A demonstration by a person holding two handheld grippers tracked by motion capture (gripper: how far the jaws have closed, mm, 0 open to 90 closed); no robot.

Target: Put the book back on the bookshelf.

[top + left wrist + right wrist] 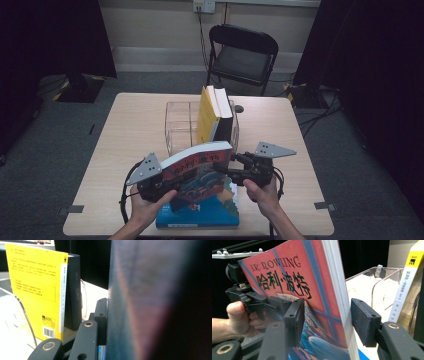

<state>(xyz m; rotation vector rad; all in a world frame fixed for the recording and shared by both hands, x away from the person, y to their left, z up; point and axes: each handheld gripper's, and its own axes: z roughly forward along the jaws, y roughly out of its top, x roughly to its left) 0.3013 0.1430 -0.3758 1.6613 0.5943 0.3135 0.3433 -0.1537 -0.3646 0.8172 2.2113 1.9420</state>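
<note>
A thick book with a red and blue cover [200,167] [294,277] hangs tilted between both grippers, above a blue book [200,212] that lies flat by the table's front edge. My left gripper [167,182] is shut on the held book's left side. In the left gripper view one finger [100,315] presses on the blurred cover [150,290], and the other finger is hidden behind it. My right gripper [225,170] [327,320] clamps the book's right side, one pad on the front cover and one at the back by the page edges.
A clear plastic organiser [177,120] [372,277] stands mid-table. A yellow book [206,117] [35,285] and a black book [224,112] [75,290] stand upright in its right part. A black folding chair [242,55] stands beyond the table's far edge.
</note>
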